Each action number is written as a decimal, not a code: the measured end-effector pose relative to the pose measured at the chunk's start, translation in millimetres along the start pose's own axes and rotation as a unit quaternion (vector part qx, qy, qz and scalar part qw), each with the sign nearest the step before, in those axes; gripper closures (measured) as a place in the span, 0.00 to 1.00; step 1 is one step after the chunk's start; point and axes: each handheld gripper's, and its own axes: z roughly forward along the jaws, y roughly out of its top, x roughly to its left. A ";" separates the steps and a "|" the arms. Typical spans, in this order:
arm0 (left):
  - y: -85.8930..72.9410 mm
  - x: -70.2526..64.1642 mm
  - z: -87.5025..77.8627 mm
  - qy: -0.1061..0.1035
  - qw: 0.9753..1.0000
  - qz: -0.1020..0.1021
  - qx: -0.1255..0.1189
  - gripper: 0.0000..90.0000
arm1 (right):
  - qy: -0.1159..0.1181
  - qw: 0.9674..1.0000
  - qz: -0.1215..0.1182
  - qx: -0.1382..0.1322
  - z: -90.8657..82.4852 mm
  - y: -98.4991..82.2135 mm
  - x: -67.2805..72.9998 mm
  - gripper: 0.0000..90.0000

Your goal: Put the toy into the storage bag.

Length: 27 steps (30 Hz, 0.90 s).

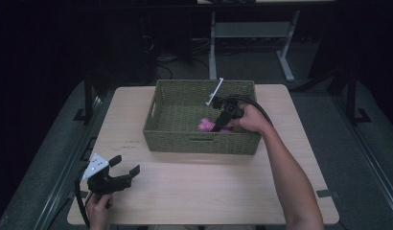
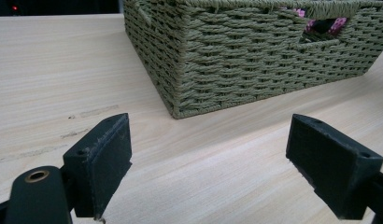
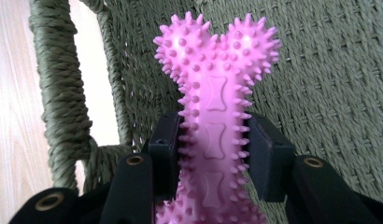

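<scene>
- The green woven basket (image 1: 200, 139) stands at the far middle of the wooden table (image 1: 209, 196); its back wall runs close to the table's far edge, and a broad bare stretch of wood lies between its near wall and the near edge.
- The right gripper (image 1: 218, 125) reaches down inside the basket, close behind the near wall; the rest of the basket floor, toward the left wall and the back wall, lies open.
- Its jaws are pinched on the shaft of a pink spiked bone toy (image 3: 215, 107), one pad on each side.
- The right gripper view gives the grip in close detail: the toy's knobbed end rises above the pads, with the basket's weave and a handle opening just behind. From the high view the toy (image 1: 205, 126) is a pink patch against the near wall.
- The left gripper (image 1: 126, 167) rests low over the table, well apart from the basket, off its near left corner, jaws spread wide with nothing between them.
- The left gripper view shows that corner of the basket (image 2: 255, 56) and a glimpse of pink through the near wall's handle slot.
</scene>
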 end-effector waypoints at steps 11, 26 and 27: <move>0.2 -0.7 0.4 0.000 1.000 0.003 0.002 0.15 | 0.013 1.000 0.018 -0.001 8.8 -5.1 -4.0 0.58; 0.4 -1.9 0.5 -0.002 1.000 0.002 -0.001 0.15 | 0.004 1.000 0.023 -0.020 -4.1 -11.8 -0.2 0.55; 0.5 -2.2 0.6 -0.002 1.000 0.003 0.000 0.15 | 0.003 1.000 0.024 -0.019 -5.0 -11.9 0.4 0.55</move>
